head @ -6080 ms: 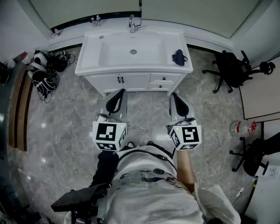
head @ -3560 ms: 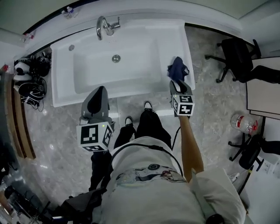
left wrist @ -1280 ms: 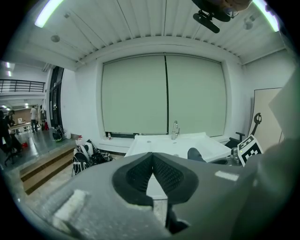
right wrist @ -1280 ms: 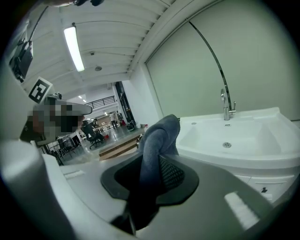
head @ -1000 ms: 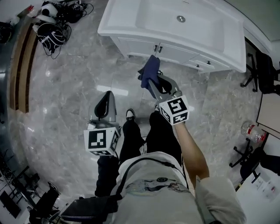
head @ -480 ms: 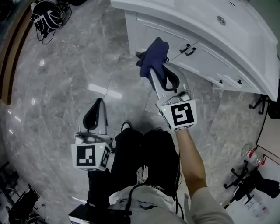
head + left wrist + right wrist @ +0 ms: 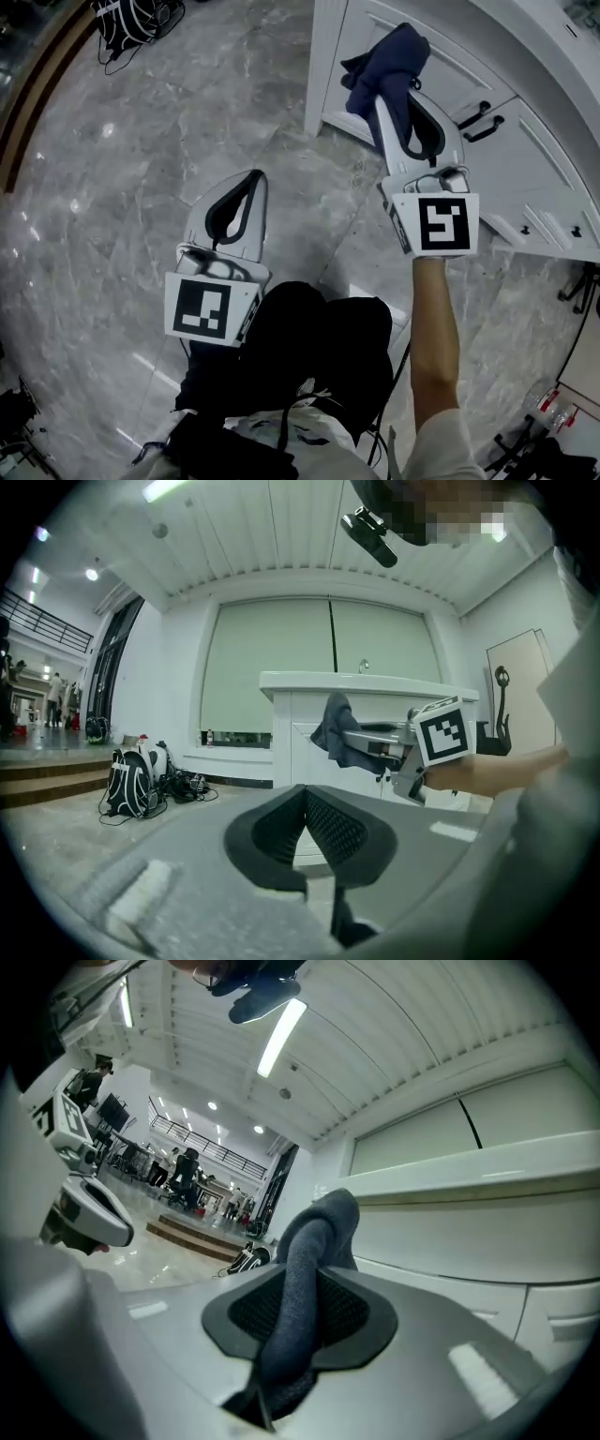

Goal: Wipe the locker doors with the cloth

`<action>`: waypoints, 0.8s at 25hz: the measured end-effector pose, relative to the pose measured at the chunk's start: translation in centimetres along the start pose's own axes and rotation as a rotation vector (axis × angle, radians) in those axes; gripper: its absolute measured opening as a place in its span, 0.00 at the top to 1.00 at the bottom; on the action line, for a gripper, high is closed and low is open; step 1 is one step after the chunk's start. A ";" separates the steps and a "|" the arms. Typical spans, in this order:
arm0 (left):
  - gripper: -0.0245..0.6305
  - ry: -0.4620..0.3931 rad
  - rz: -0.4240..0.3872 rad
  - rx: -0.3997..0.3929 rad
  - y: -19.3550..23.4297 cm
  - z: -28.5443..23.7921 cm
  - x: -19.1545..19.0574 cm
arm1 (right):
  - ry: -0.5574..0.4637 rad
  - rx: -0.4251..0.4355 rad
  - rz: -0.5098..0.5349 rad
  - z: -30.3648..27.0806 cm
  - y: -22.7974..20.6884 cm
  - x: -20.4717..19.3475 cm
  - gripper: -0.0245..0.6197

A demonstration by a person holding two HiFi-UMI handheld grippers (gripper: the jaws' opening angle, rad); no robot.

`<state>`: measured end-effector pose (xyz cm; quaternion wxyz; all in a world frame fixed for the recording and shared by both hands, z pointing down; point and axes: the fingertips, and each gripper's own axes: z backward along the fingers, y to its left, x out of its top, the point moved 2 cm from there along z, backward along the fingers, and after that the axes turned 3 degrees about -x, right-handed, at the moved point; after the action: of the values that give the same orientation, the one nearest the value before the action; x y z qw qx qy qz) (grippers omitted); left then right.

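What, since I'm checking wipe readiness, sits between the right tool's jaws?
A dark blue cloth, pinched there and bunching out beyond them. The pad surfaces pressed against it are hidden.

1. left gripper: grey shell, black-lined fingers, white cube with black square marker.
2. right gripper: same grey shell, its own marker cube.
3. person wears black trousers and a pale short sleeve.

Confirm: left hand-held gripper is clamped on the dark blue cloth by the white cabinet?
No. The right hand-held gripper is clamped on the dark blue cloth by the white cabinet; the right gripper view shows it between the jaws. The left hand-held gripper is shut, empty.
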<state>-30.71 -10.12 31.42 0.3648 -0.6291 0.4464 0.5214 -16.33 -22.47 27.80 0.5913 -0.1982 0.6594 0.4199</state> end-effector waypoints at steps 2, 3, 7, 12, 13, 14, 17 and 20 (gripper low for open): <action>0.96 -0.042 0.000 -0.004 0.0 -0.7 -1.6 | -0.028 -0.013 0.029 -1.3 0.0 -1.0 0.82; 0.96 -0.059 0.003 -0.005 0.1 -0.7 -2.5 | -0.036 -0.016 0.040 -2.1 0.2 -1.4 0.82; 0.96 -0.090 0.013 0.004 1.0 -0.2 -6.3 | -0.048 -0.014 0.102 -5.2 2.1 -2.8 0.82; 0.96 -0.091 0.014 -0.010 1.7 0.1 -8.6 | -0.013 -0.060 0.163 -8.3 1.2 -3.9 0.82; 0.96 -0.084 0.014 -0.009 1.7 0.3 -8.9 | -0.001 -0.067 0.167 -8.9 0.9 -4.1 0.82; 0.96 -0.084 0.012 -0.011 1.8 0.5 -9.0 | 0.010 -0.076 0.168 -9.5 0.4 -4.4 0.82; 0.96 -0.097 -0.006 -0.029 1.7 1.0 -9.1 | 0.062 -0.109 0.166 -11.2 -1.3 -5.4 0.82; 0.96 -0.094 -0.013 -0.038 1.4 1.4 -9.5 | 0.130 -0.152 0.153 -11.4 -3.4 -6.5 0.82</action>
<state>-33.02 -7.56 40.52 0.3768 -0.6134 0.4148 0.5565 -19.31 -34.88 32.30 0.4968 -0.2181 0.6757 0.4990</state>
